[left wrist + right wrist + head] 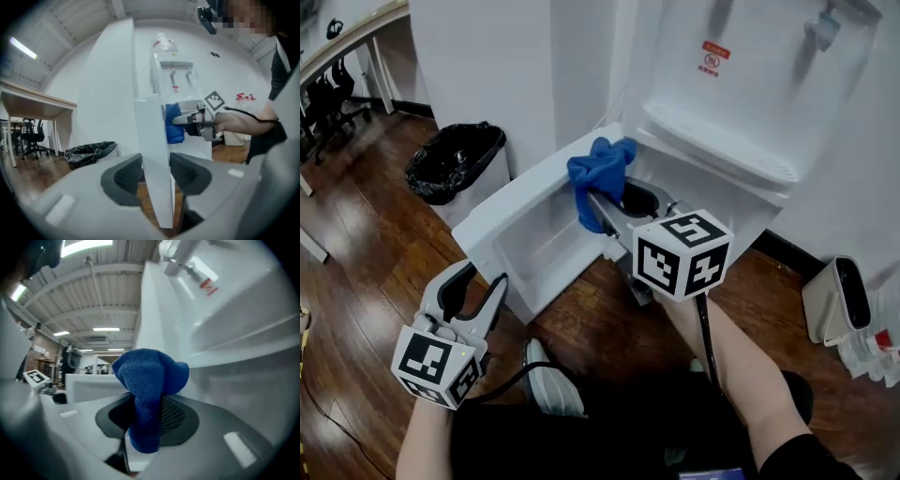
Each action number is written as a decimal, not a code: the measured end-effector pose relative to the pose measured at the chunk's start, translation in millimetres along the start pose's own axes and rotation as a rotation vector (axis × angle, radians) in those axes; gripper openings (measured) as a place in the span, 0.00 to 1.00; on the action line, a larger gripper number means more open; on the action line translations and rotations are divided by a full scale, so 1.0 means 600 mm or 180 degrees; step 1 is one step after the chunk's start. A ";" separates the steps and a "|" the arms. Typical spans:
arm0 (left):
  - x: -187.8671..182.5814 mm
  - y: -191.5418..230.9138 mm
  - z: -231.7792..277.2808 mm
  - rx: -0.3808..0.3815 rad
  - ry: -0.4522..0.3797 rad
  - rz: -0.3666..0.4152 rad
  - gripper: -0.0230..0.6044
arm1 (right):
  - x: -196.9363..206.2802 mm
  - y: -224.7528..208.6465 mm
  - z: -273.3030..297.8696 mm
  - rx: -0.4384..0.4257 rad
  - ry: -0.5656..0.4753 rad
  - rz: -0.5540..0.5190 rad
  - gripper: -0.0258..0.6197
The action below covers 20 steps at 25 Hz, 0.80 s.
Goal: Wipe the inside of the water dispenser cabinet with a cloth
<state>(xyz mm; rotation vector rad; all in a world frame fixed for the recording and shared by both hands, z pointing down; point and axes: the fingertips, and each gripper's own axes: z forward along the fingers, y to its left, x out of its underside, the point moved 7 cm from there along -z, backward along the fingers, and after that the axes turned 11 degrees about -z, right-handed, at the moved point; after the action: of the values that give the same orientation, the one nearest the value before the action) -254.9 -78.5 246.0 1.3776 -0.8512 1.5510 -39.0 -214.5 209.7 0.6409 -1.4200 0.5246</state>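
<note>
The white water dispenser (741, 84) has its lower cabinet door (534, 225) swung open to the left. My left gripper (480, 292) is at the door's free edge; in the left gripper view its jaws (156, 171) are shut on the thin door panel (151, 136). My right gripper (602, 208) holds a blue cloth (598, 169) at the mouth of the dark cabinet opening (641, 199). In the right gripper view the cloth (147, 385) bulges up from between the pads of the right gripper (145, 416). The left gripper view also shows the cloth (173, 124) beyond the door.
A bin with a black bag (457, 161) stands left of the dispenser. A white container (836, 300) sits on the wooden floor at right. The drip tray (722, 145) juts out above the cabinet. A desk and chairs (337, 84) are far left. My shoe (551, 380) is below the door.
</note>
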 end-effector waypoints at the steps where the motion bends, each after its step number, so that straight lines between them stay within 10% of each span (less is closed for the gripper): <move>1: -0.001 -0.001 0.000 -0.0011 0.0005 -0.0010 0.33 | 0.010 -0.037 -0.002 0.0276 0.0017 0.0077 0.24; 9: -0.003 -0.002 0.003 -0.0028 -0.0014 -0.0009 0.34 | 0.055 -0.110 -0.008 0.1130 0.0059 0.0301 0.24; 20: -0.004 0.009 0.008 -0.0085 -0.0031 -0.0077 0.34 | 0.025 0.142 0.044 -0.0867 -0.0320 0.0062 0.24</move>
<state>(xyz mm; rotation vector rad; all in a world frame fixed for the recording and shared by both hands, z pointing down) -257.7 -85.5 244.6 1.3724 -0.8552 1.5104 -114.8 -170.8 233.7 0.4396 -1.5603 0.3093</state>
